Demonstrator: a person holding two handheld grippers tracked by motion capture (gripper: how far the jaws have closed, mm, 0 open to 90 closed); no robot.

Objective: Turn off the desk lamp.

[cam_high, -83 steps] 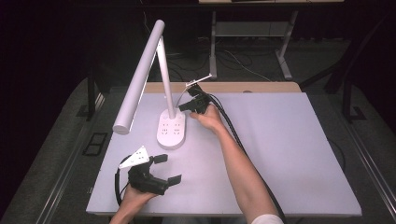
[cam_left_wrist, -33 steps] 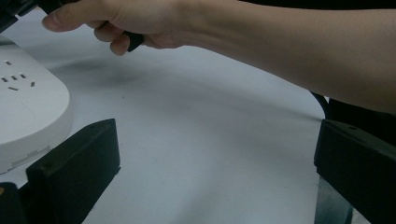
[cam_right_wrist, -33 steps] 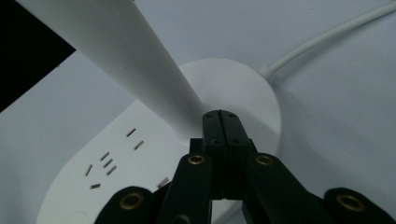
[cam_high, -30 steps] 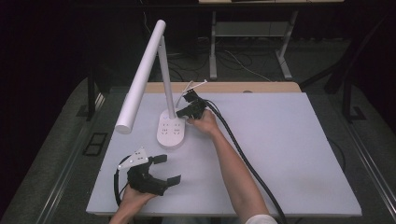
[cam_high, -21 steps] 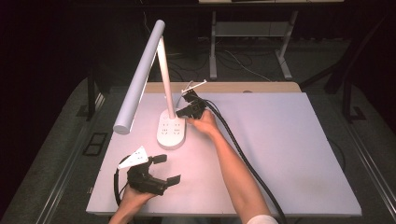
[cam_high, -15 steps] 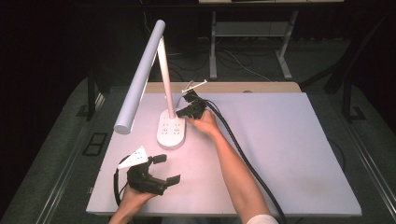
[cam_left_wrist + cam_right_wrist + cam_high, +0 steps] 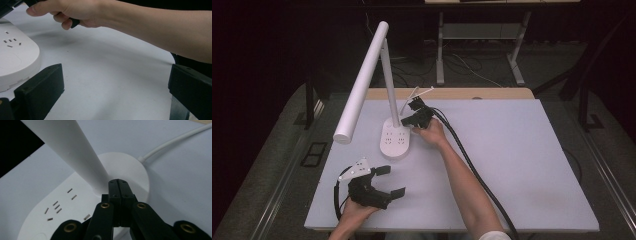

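The white desk lamp with socket base point(image 7: 394, 141) stood on the pale grey counter point(image 7: 522, 165) toward its far left, its white cord point(image 7: 175, 141) trailing behind.

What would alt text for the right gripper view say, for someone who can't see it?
The right tool, its black jaws pressed shut, points at the foot of a white desk lamp's stem above its base. Socket slots dot the base, and a white cord runs off across the table.

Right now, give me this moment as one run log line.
right gripper: shut, tips at foot of lamp stem | left gripper: open, empty, near table front edge | lamp: upright
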